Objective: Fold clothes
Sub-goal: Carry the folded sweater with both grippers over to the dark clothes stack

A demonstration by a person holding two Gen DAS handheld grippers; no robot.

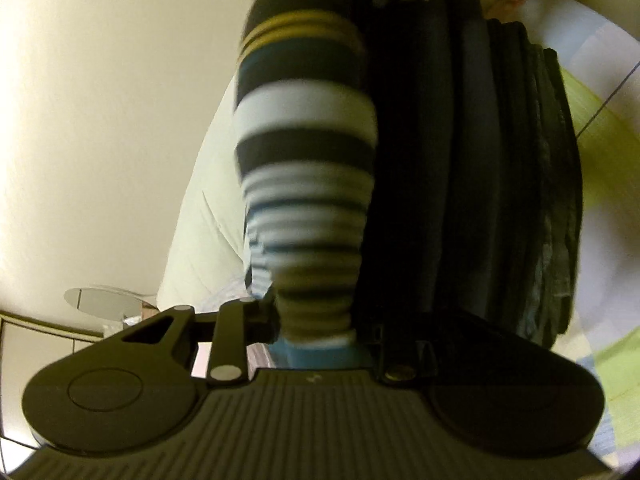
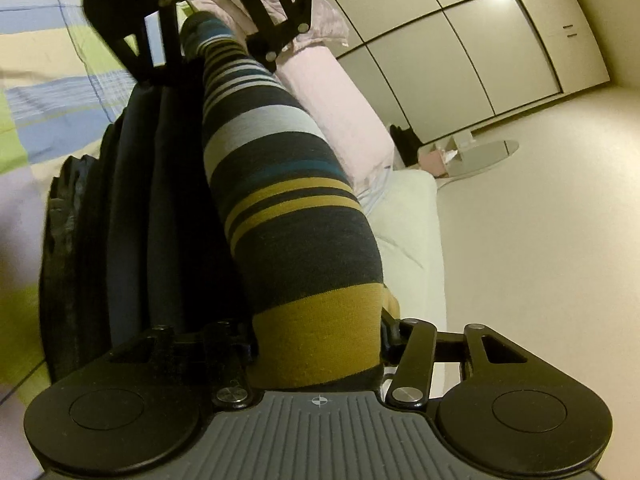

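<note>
A bed is seen under everything, covered by a checked sheet [image 2: 60,96] in blue, green and cream, with a pale mattress edge [image 2: 412,216] showing beside it. White wardrobe doors [image 2: 480,40] are seen along the far wall in the right wrist view, and a pink folded cloth [image 2: 336,112] lies on the bed near them. A round glass table [image 2: 488,152] is visible further off, well apart from the bed.

A stack of dark folded clothes [image 2: 132,184] is set on the sheet; its layered edges are seen just beside the striped piece in both views.

A striped garment [image 2: 288,208], banded in dark grey, mustard, teal and white, is stretched between the two tools, and it is held over the bed beside the dark stack. In the left wrist view it is blurred.

The right gripper [image 2: 316,356] is closed on the mustard end of the striped garment, the cloth being bunched between its fingers at a middling width. The left gripper [image 1: 316,332] is closed narrowly on the opposite, teal-edged end, where the cloth is gathered tightly. The left gripper is also seen at the top of the right wrist view, with the far end of the garment pinched in it.
</note>
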